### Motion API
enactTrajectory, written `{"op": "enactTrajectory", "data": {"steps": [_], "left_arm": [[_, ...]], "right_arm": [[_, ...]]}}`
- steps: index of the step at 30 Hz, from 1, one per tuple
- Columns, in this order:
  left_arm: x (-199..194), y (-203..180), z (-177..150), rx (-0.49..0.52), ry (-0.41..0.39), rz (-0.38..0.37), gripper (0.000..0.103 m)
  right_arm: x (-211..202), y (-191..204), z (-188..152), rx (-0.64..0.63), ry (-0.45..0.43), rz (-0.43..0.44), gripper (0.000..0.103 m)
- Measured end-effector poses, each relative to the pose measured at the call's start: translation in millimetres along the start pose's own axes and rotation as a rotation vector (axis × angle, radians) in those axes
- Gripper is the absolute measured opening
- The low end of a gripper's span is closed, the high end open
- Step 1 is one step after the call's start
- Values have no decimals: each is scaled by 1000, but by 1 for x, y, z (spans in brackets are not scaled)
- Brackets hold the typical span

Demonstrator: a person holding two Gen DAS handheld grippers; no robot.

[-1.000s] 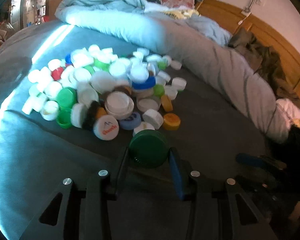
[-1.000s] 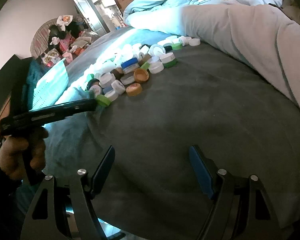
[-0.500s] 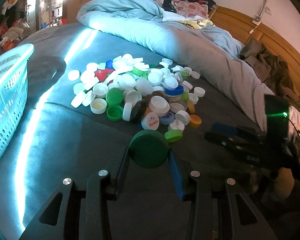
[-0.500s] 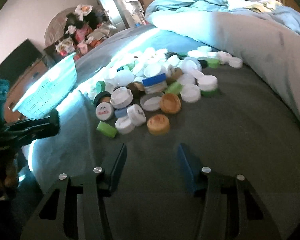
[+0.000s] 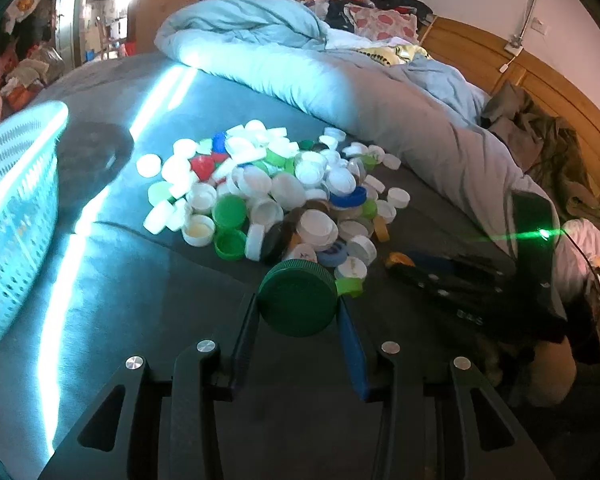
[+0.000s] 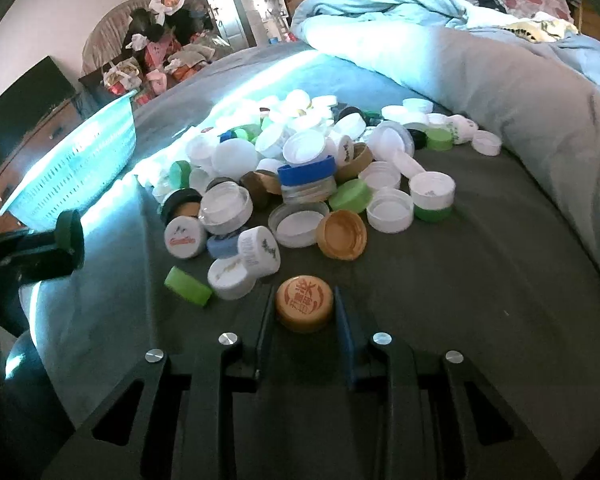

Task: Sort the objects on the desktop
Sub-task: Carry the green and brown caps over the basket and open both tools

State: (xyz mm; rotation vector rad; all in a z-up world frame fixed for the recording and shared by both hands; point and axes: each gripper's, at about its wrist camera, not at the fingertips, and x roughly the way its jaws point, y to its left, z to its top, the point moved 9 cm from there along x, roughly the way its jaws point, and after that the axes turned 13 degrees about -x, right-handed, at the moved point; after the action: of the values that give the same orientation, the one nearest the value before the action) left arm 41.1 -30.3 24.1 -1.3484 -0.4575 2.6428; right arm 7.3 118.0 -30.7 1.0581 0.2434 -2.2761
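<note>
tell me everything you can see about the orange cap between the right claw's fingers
The orange cap is a round, plastic-looking bottle cap lying flat on the dark grey bedspread, closed top facing up. Its top carries a red printed emblem with characters too small to read. It sits at the near edge of the cap pile, apart from the other caps. The right claw brackets it, one finger close on each side; whether they press it is unclear.

Open grey bed sheet (image 6: pixel 480 280) lies right of the cap pile (image 6: pixel 312 168), hemmed by the rumpled duvet (image 6: pixel 520 92) beyond; the turquoise basket (image 5: pixel 12 208) blocks the left.
</note>
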Motion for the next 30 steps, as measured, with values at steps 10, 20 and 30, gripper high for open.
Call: {"op": "enactTrajectory", "data": {"steps": [10,20,30], "left_arm": [[-64,41,43,-33,-149,169,43],[-145,91,83,-101,-285,231,43],[-180,170,116,-191,-304,391,43]], "right_arm": [[-79,11,54,-30,-158,-47,26],[-122,60,139,-155,-275,-25,26],[-116,151,263,-257,-321,103,26]]}}
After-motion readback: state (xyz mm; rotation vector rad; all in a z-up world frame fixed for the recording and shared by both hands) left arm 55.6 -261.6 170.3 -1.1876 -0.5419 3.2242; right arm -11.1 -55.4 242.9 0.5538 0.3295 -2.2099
